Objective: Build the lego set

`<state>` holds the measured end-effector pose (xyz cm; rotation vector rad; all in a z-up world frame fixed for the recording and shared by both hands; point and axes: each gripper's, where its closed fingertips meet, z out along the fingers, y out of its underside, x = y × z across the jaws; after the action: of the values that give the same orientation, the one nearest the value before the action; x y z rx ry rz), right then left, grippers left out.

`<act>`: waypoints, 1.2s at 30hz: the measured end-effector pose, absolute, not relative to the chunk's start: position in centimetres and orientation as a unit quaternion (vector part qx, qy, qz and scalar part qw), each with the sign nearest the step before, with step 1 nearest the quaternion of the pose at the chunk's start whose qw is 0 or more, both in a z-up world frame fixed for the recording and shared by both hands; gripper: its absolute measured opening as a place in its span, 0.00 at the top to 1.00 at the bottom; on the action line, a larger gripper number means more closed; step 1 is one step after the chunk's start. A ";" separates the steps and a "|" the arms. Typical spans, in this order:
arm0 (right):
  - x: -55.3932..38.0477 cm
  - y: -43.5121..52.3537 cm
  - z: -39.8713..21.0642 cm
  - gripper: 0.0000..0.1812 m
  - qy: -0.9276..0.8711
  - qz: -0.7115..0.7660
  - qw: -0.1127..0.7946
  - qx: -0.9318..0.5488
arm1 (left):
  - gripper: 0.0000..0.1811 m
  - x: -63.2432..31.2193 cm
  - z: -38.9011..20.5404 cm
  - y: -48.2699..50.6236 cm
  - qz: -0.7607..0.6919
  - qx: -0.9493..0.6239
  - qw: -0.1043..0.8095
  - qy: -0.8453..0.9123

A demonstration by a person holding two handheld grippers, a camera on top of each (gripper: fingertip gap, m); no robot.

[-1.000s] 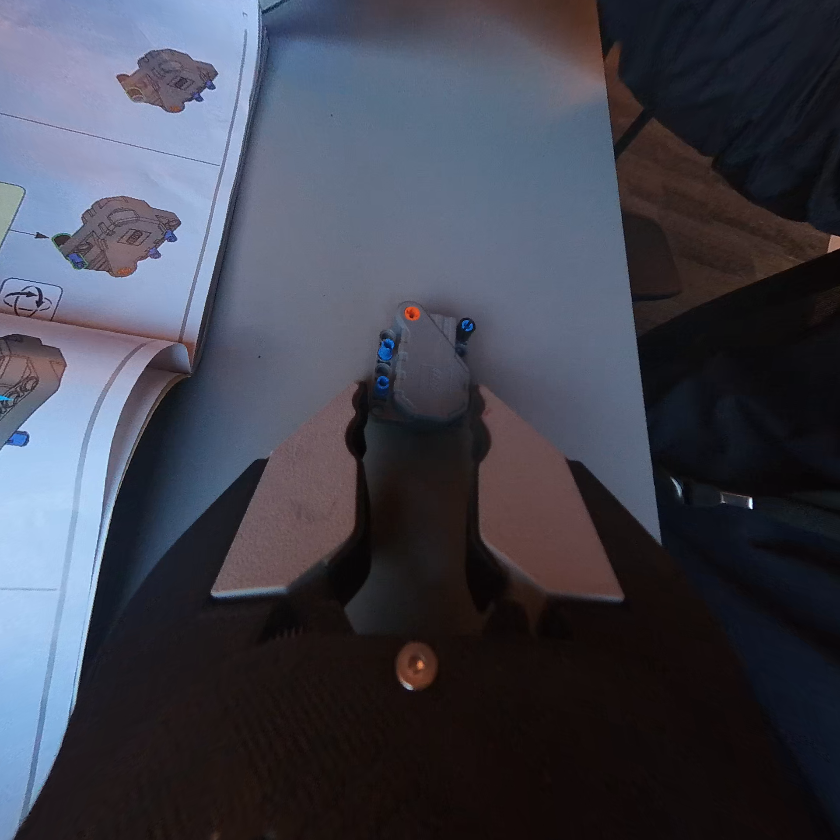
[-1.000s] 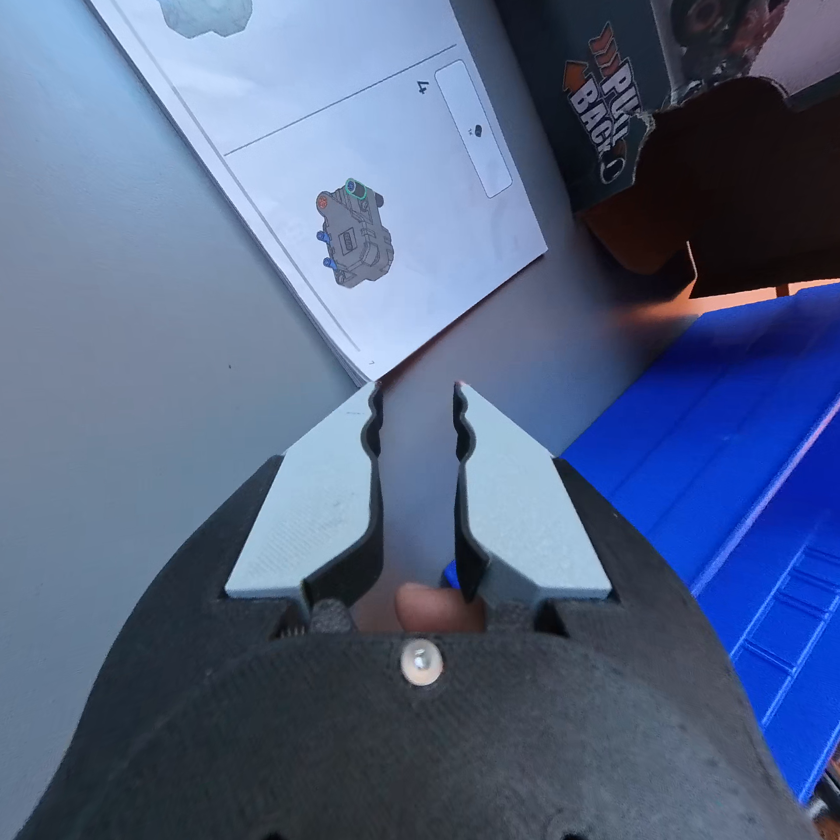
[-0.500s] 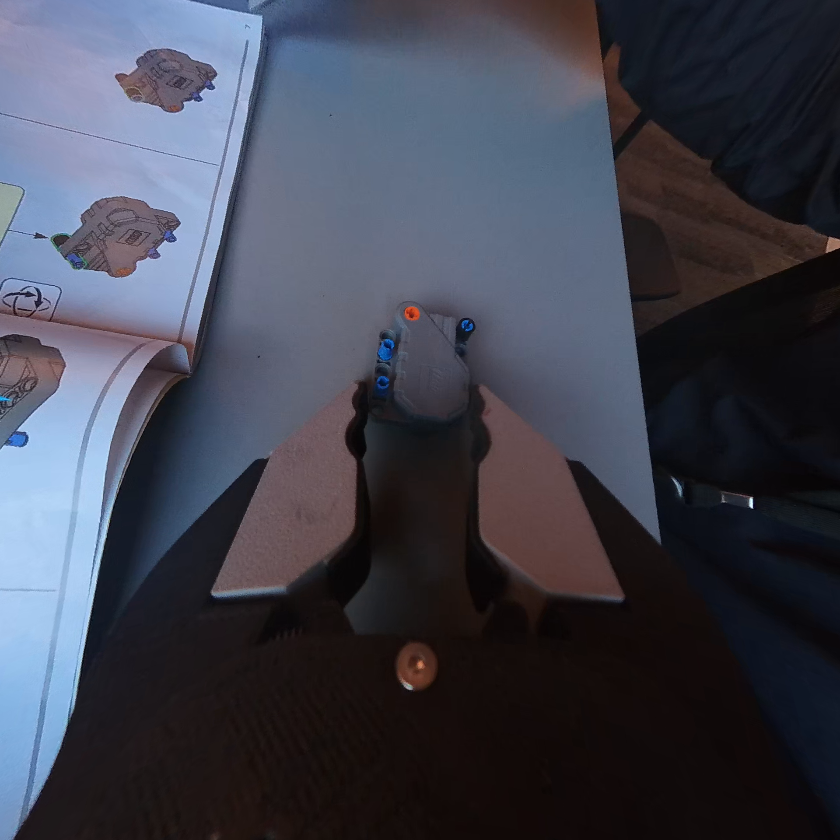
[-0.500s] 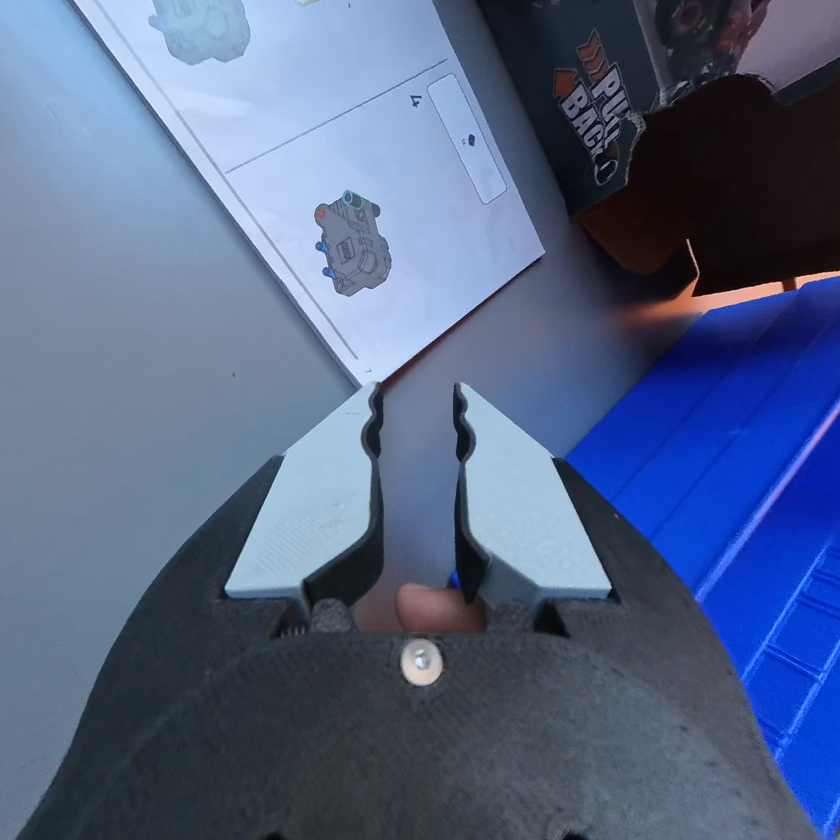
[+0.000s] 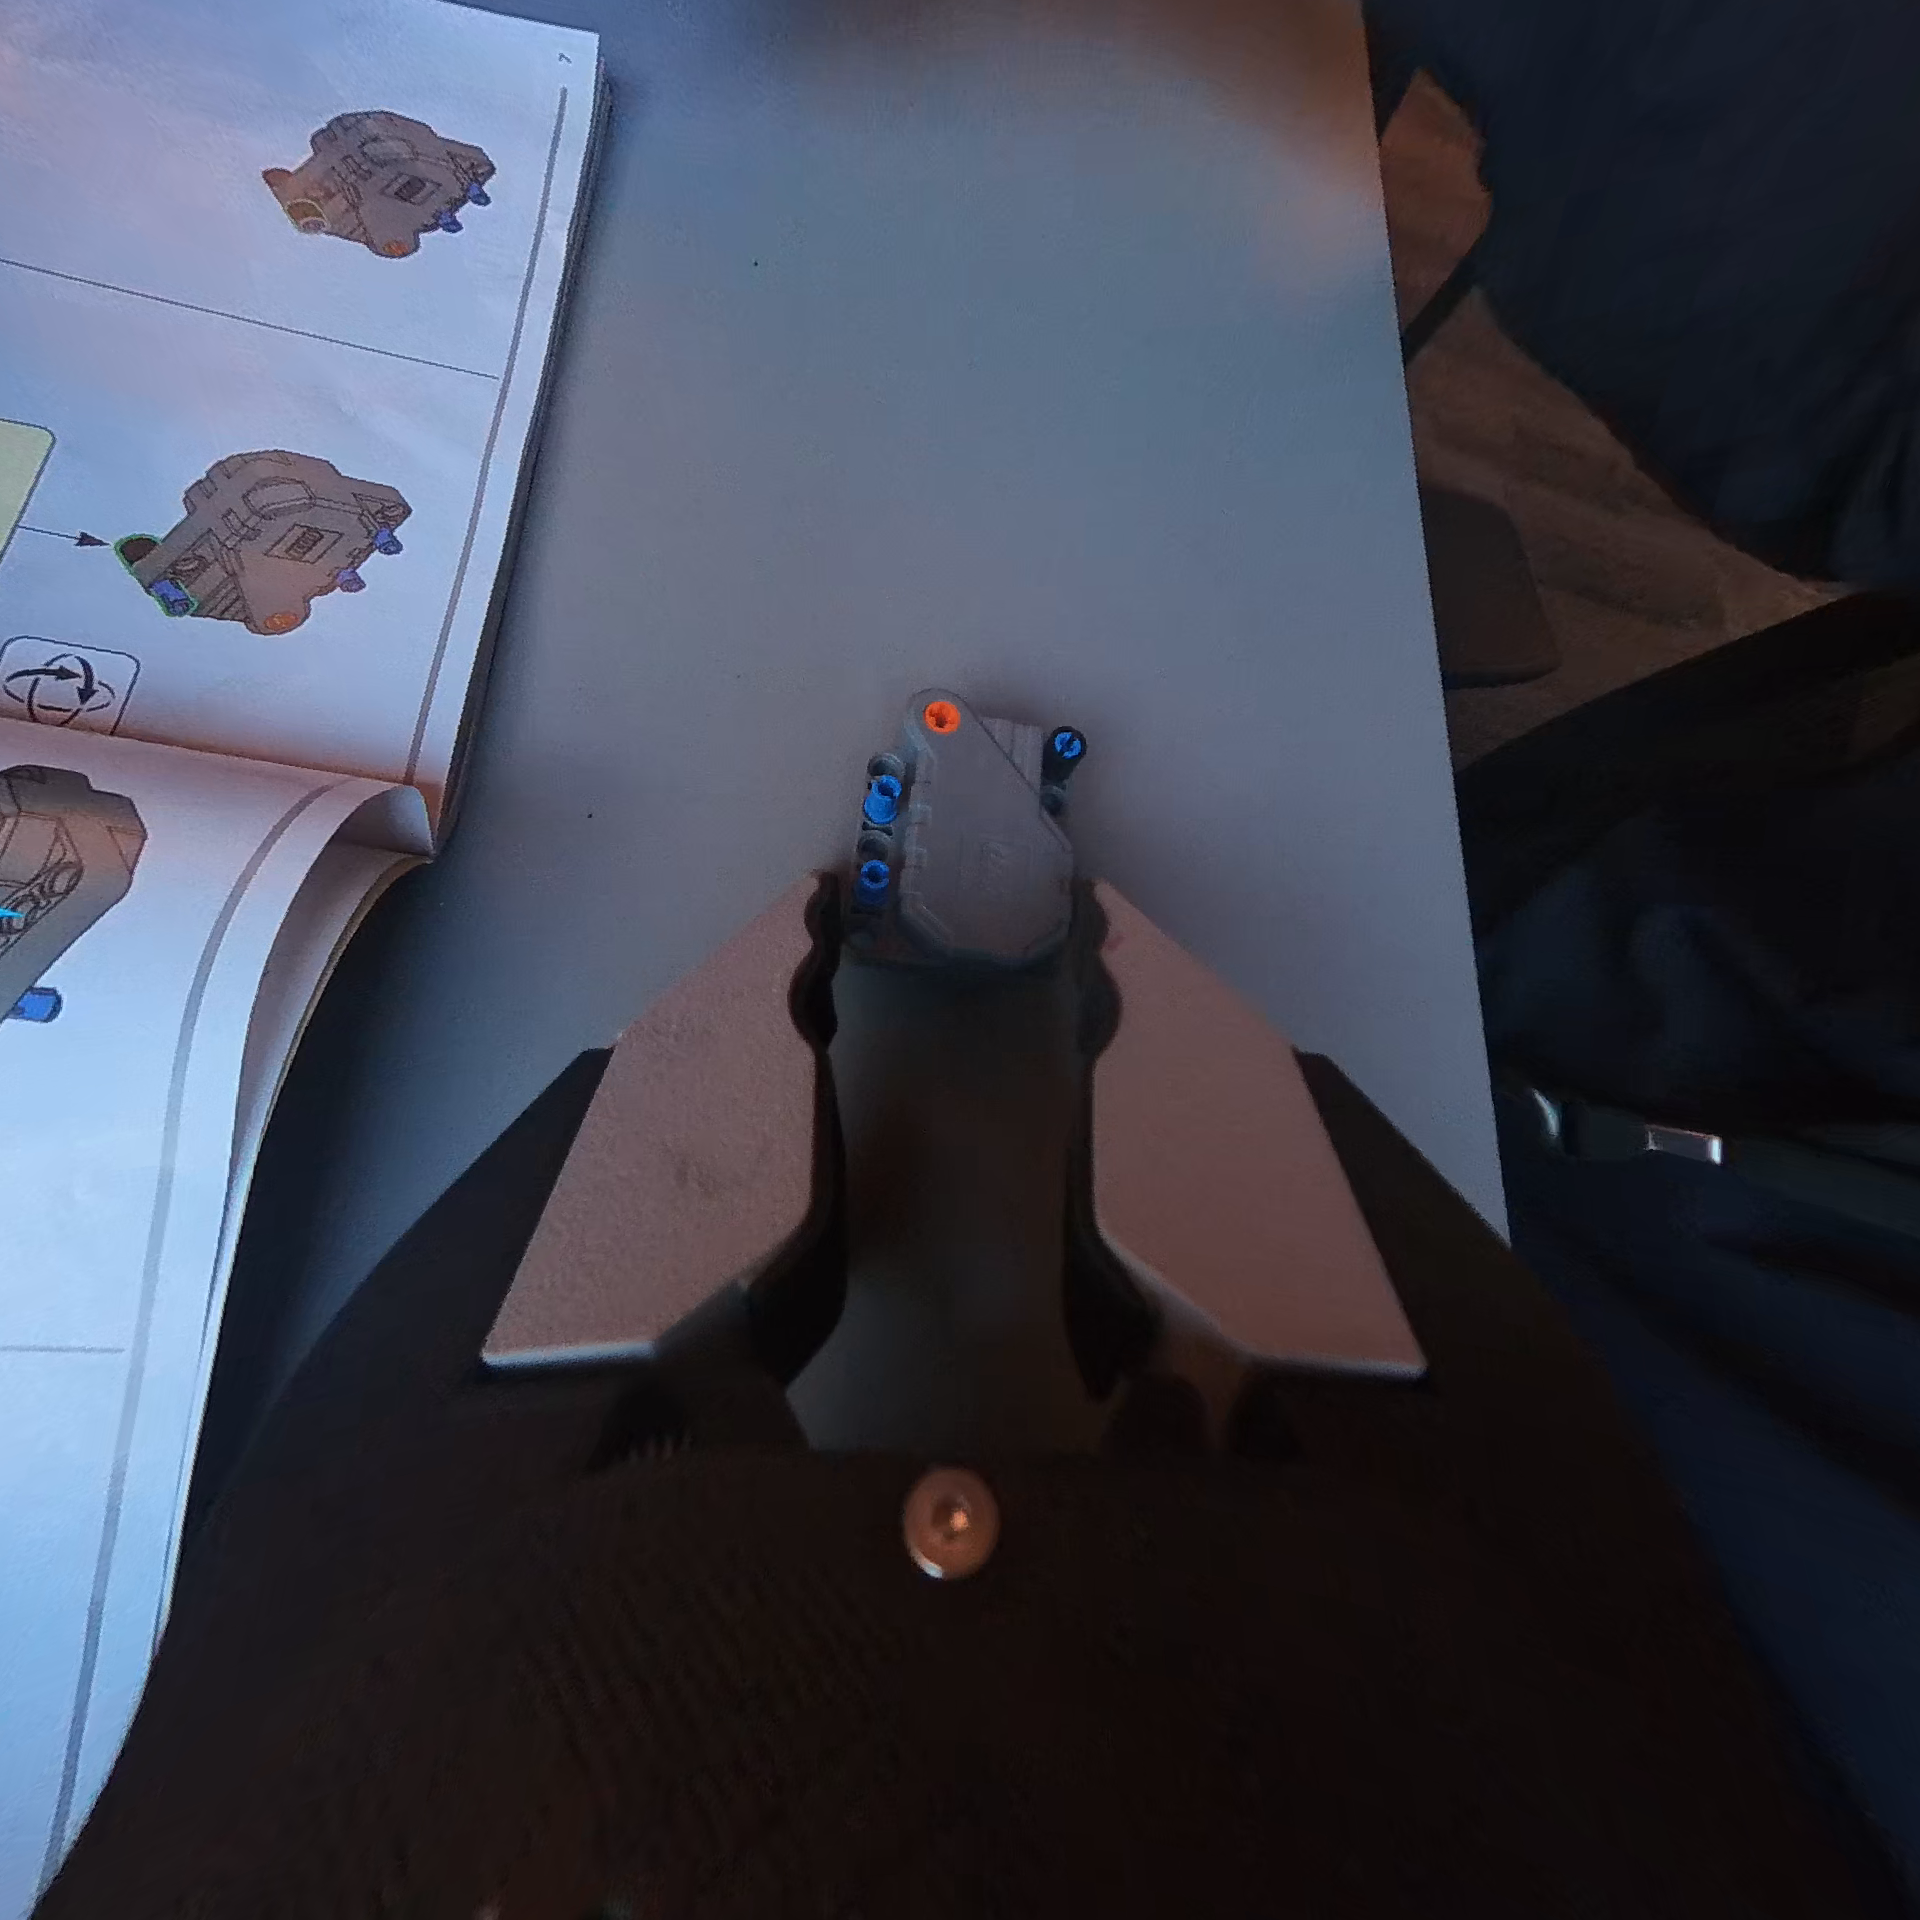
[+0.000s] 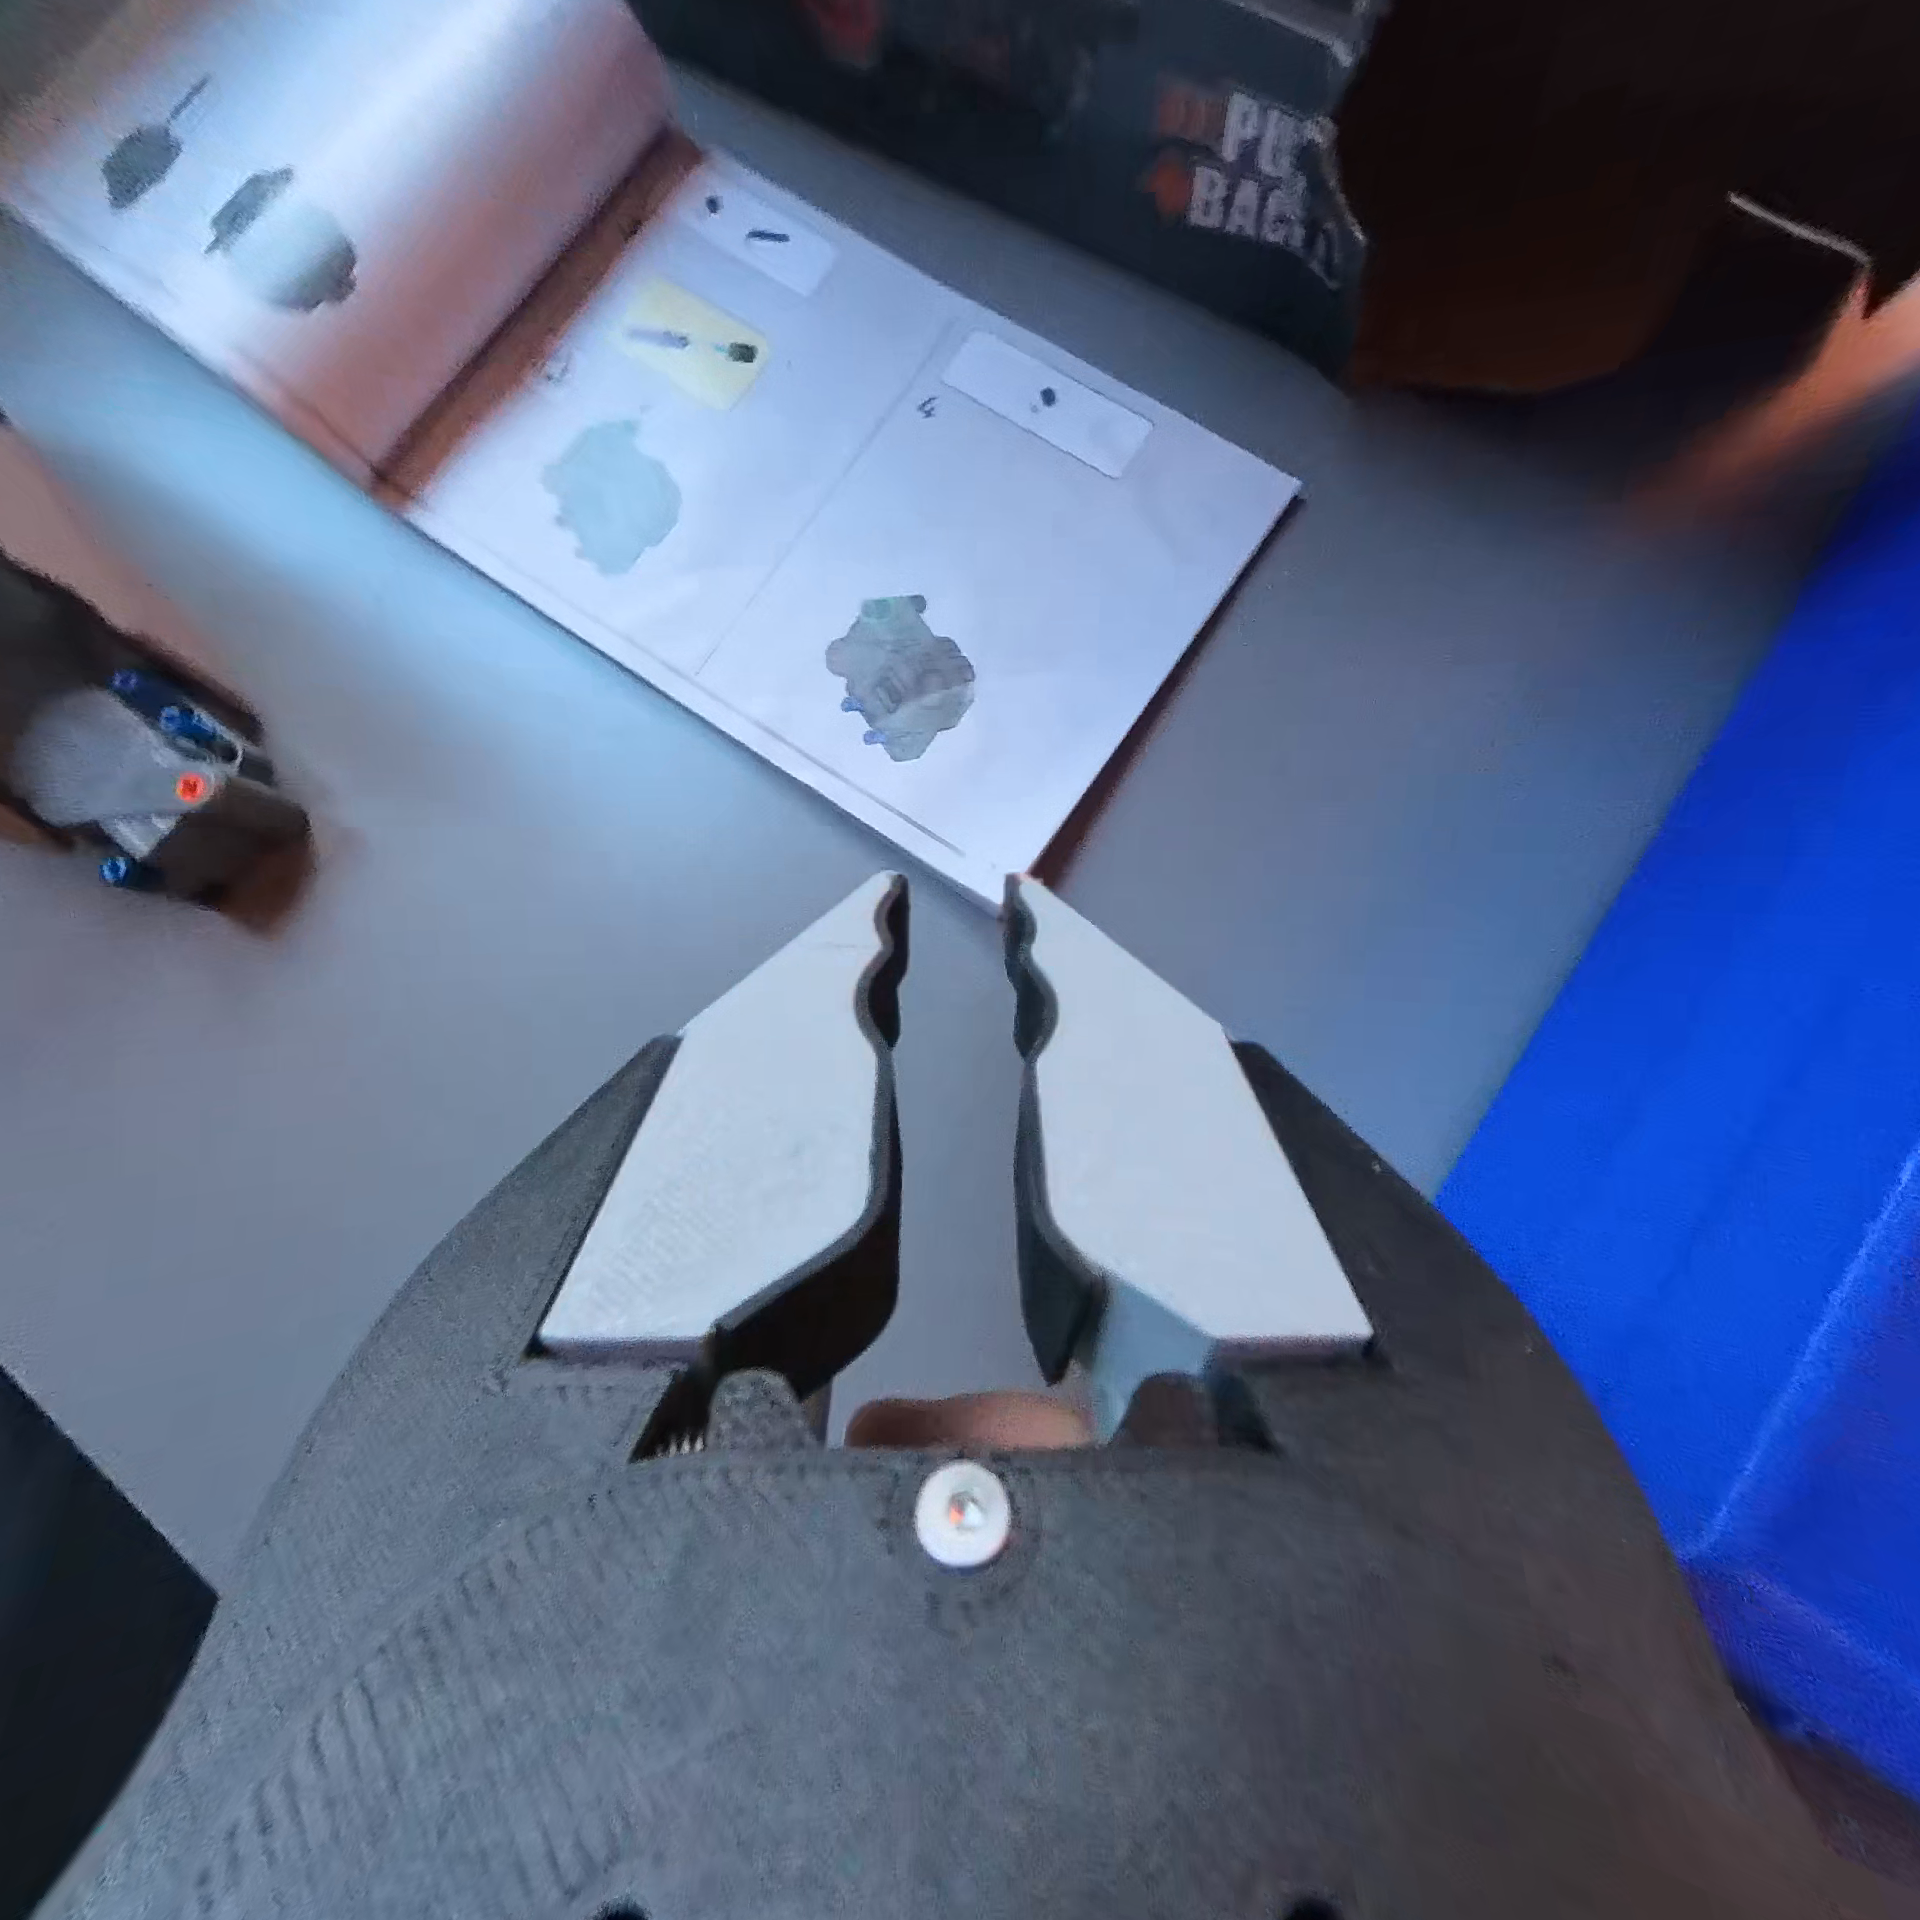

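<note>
My left gripper (image 5: pixel 956 914) is shut on a grey lego motor block (image 5: pixel 977 831) with blue pins on its sides and an orange axle hole at its far end, held just over the grey table (image 5: pixel 935 416). The same block (image 6: pixel 114 769) shows blurred at the far left of the right wrist view, between the left gripper's fingers. My right gripper (image 6: pixel 954 894) is open and empty, its jaws a narrow gap apart, above the table near the corner of the open instruction booklet (image 6: pixel 831 520).
The instruction booklet (image 5: pixel 208 520) lies open left of the left gripper. A dark set box (image 6: pixel 1195 156) stands behind the booklet. A blue tray (image 6: pixel 1714 1039) lies at the right. The table's right edge (image 5: pixel 1444 831) drops off beside a dark chair.
My right gripper has swung left and pulled back, bringing more of the booklet and the left gripper's block into view. The left gripper and its block have stayed put.
</note>
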<state>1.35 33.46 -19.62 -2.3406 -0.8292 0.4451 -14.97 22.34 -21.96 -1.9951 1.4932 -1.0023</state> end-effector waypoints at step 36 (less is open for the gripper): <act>1.1 34.0 -21.3 0.87 -0.174 0.268 0.244 -0.916 | 0.77 -15.0 -22.0 22.3 -0.358 -0.722 0.229 0.547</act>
<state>1.14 34.02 -21.33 -2.5013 -0.4739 0.7310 -15.00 22.27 -21.97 -1.9869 1.5050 -0.9852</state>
